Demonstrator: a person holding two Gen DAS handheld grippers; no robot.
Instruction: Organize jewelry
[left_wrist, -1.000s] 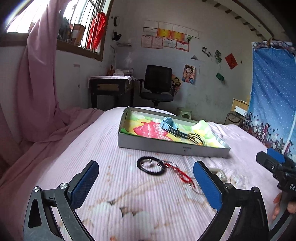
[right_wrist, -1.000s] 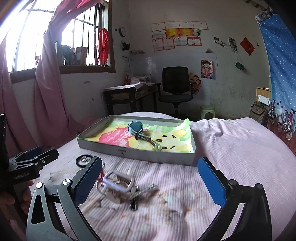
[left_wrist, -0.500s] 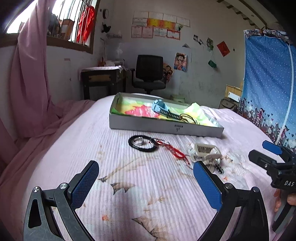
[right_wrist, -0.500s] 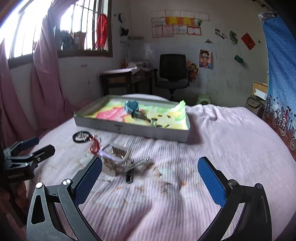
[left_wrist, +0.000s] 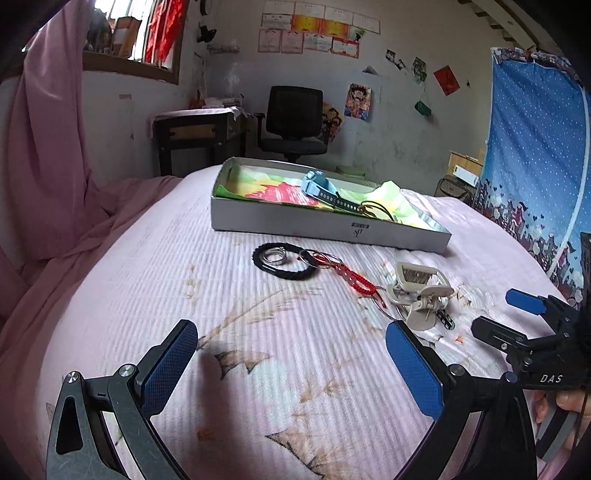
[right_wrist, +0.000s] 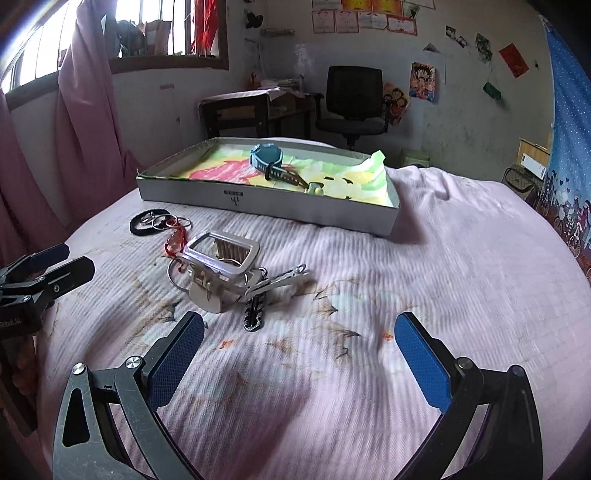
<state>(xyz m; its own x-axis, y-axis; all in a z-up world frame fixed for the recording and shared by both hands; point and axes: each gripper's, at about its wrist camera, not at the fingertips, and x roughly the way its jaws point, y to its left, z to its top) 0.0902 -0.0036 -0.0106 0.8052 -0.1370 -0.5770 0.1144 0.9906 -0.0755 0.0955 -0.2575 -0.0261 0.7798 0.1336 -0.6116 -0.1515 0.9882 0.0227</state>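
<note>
A shallow grey box (left_wrist: 325, 227) (right_wrist: 266, 201) with a bright paper lining sits on the pink bed; a blue watch (left_wrist: 319, 186) (right_wrist: 267, 158) lies in it. In front of it lie a black hair band with metal rings (left_wrist: 282, 258) (right_wrist: 147, 223), a red cord (left_wrist: 354, 278) (right_wrist: 173, 243), and a beige hair clip with keys (left_wrist: 419, 291) (right_wrist: 225, 269). My left gripper (left_wrist: 291, 354) is open and empty, short of the band. My right gripper (right_wrist: 299, 347) is open and empty, short of the clip; it also shows in the left wrist view (left_wrist: 517, 317).
The bed sheet (right_wrist: 443, 258) fills the foreground. A pink curtain (left_wrist: 48, 166) hangs at the left, a blue curtain (left_wrist: 535, 155) at the right. A desk (left_wrist: 199, 140) and a black office chair (left_wrist: 295, 122) stand beyond the bed.
Both grippers have drawn back and risen from the items, which now sit farther ahead. Both stay open and empty. The items have not moved.
</note>
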